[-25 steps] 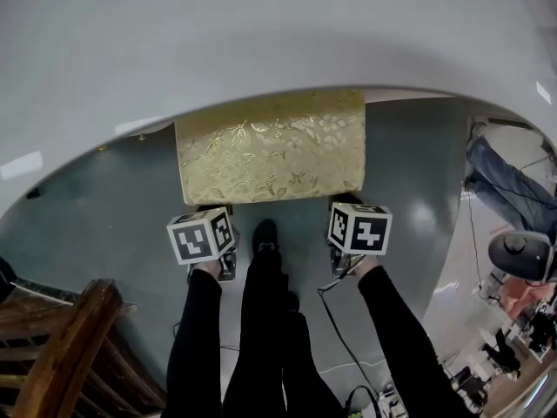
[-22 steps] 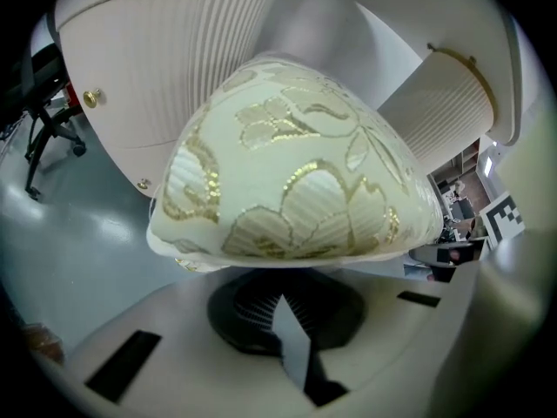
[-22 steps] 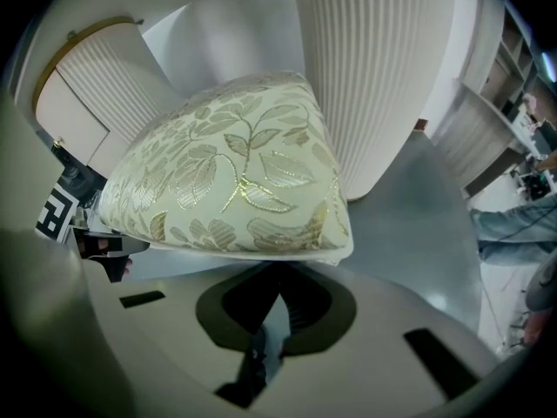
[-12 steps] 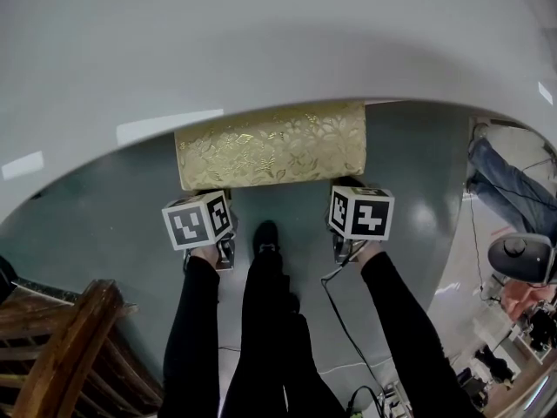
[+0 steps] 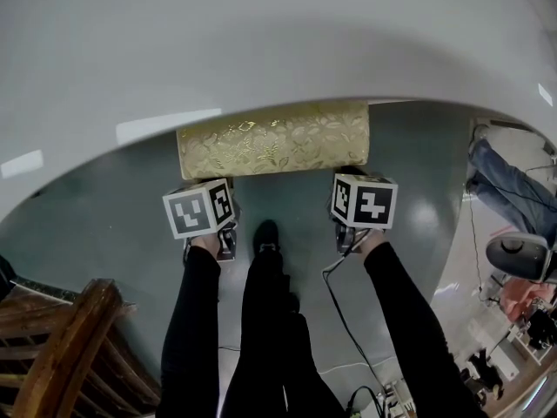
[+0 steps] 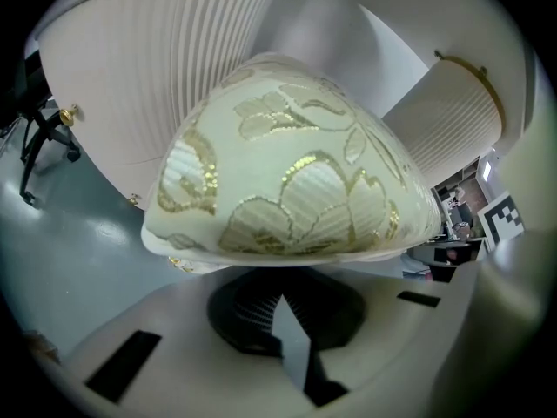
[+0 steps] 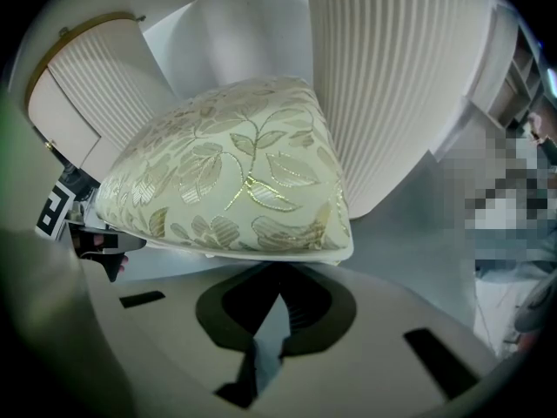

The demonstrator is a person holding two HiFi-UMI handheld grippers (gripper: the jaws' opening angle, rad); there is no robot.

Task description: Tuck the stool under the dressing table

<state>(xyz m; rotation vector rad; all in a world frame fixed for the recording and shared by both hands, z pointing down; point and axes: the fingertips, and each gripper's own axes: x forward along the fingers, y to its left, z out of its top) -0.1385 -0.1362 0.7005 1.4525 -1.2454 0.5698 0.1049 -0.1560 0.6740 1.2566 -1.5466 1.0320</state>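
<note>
Left gripper (image 6: 284,291) and right gripper (image 7: 280,289) each have their ribbed black pads closed tip to tip, gripping nothing, at the near rim of the stool (image 5: 271,139) just ahead. Its padded cream seat, woven with gold leaves, sits partly beneath the glossy, curved white dressing table (image 5: 261,42), between fluted white pedestals (image 7: 383,77). Behind the left gripper stands a dark wooden chair (image 5: 61,338)

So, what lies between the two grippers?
Between left gripper and right gripper stand the person's shoe and leg, on floor; the head view shows it.
</note>
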